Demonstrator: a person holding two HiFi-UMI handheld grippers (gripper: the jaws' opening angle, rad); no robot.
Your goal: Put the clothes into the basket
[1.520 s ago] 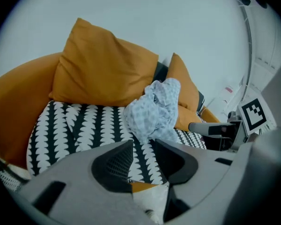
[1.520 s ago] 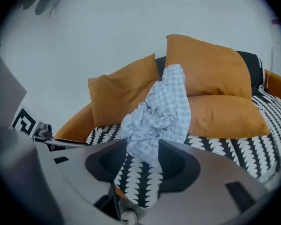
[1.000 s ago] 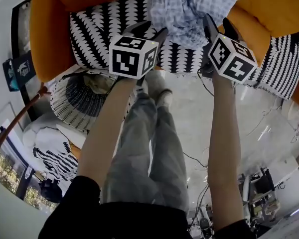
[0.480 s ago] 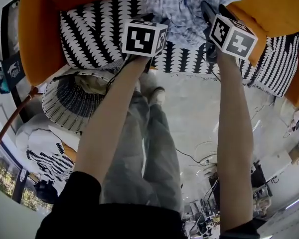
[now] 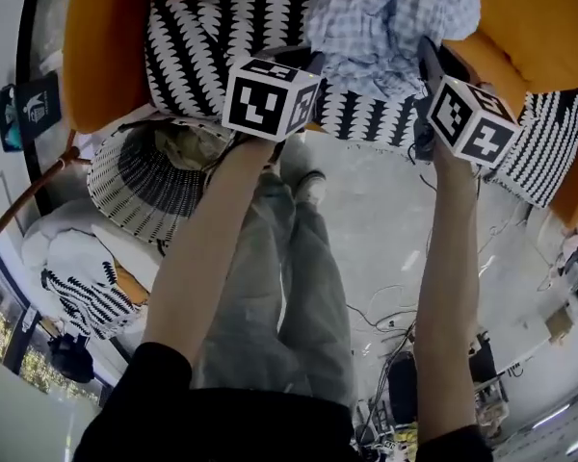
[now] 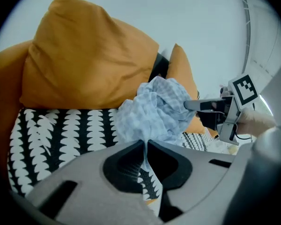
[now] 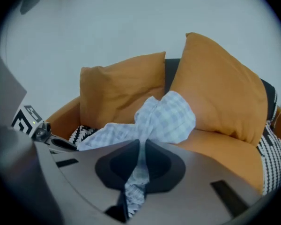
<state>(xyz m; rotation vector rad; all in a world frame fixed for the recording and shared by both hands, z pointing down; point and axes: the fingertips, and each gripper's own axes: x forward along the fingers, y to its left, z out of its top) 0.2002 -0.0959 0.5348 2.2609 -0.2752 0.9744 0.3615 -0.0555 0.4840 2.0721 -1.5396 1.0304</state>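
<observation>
Cloth [image 6: 154,107] pinched between closing jaws of left gripper [image 6: 145,142], right gripper [image 7: 142,142].

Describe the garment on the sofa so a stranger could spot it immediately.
Find the orange sofa with the black-and-white patterned seat. Over that seat, before the orange cushions, is a crumpled garment. It alone is pale blue-and-white check.

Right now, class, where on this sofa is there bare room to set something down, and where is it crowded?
Free: the patterned seat between the orange arm at the left and the shirt. Crowded: the right end, where the bunched shirt sits by the cushions.
</observation>
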